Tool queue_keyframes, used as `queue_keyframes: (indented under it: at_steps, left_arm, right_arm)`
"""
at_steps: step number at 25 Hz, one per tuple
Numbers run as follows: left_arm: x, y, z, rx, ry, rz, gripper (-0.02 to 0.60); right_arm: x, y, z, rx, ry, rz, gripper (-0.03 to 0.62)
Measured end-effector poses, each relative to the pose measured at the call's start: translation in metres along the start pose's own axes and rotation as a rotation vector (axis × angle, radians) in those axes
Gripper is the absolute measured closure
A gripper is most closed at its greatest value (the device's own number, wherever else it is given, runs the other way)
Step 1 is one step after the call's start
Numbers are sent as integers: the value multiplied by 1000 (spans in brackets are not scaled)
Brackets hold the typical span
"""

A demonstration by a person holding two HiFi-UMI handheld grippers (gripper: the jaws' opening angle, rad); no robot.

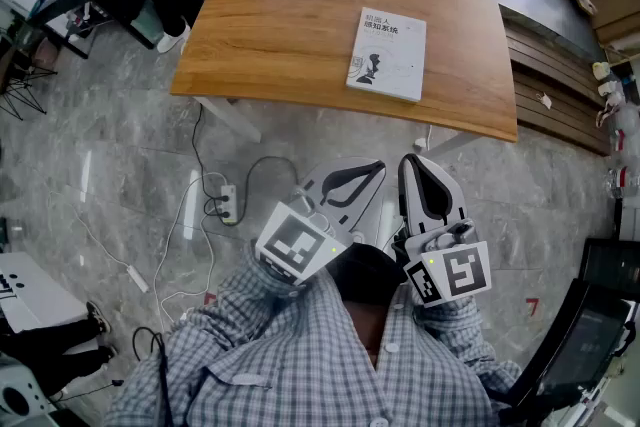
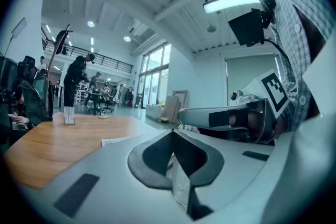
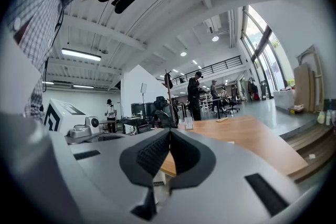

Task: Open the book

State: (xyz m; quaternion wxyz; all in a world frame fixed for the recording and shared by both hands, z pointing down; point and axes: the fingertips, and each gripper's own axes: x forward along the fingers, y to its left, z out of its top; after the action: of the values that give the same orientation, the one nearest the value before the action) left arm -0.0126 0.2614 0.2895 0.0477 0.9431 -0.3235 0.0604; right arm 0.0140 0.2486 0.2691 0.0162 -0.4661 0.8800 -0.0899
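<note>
The left hand-held gripper [image 1: 372,169] is clenched on nothing, held close to the person's chest. Just beside it, the right hand-held gripper [image 1: 414,165] is likewise clenched and empty. The book [image 1: 387,54] lies closed on the tabletop [image 1: 270,25], ahead of both and well apart. Nothing looks started: reaching, gripping the cover and opening all remain.

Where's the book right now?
In the head view, the book lies closed on the wooden table, right of the middle and close to the table's near edge.
</note>
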Motion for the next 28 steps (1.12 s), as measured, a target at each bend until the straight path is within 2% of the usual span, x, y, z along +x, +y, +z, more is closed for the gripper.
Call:
queue_keyframes:
  at_steps: [14, 23, 28]
  left_arm:
    - [3, -4, -5, -46, 13, 46, 581]
    - [6, -16, -6, -79, 13, 79, 581]
    - [8, -14, -7, -63, -1, 111, 581]
  right_arm:
    - [-10, -3, -1, 1, 5, 26, 574]
    - [-23, -20, -5, 17, 19, 35, 574]
    - [-28, -25, -2, -58, 9, 58, 574]
